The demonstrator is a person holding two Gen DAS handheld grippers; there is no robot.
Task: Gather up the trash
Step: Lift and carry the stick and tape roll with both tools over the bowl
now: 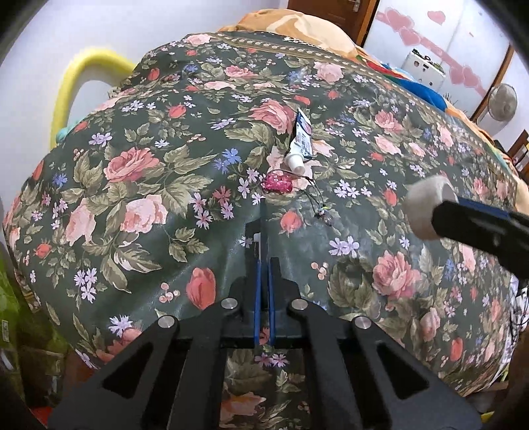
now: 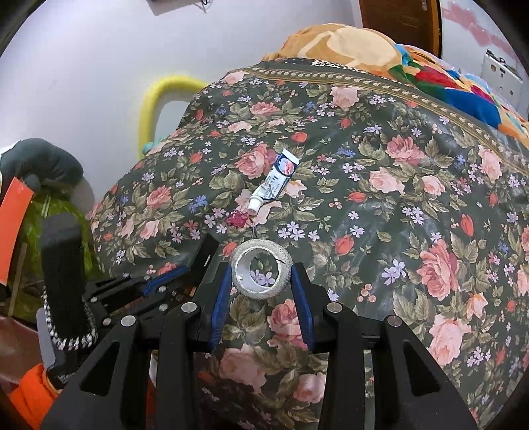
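Floral bedspread (image 1: pixel 165 172) on bed, white wall (image 2: pixel 82 66), wooden door (image 2: pixel 400 23) behind.

One roll of tape (image 2: pixel 261 274) sits between the right tongs. Past the tongs lie one small tube (image 2: pixel 274 180) and one pink charm (image 2: pixel 238 219) on one flowery blanket (image 2: pixel 413 205).

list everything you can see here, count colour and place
floral cover: one, dark green with pink roses, over the bed
tube: one, white and blue, lying mid-cover
charm: one, pink, on a dark cord beside the tube's cap
tape roll: one, whitish, between the right tool's fingers
blanket: one, orange, at the bed's far end
yellow loop: one, by the wall
left tool: shut, empty
right tool: shut on the tape roll
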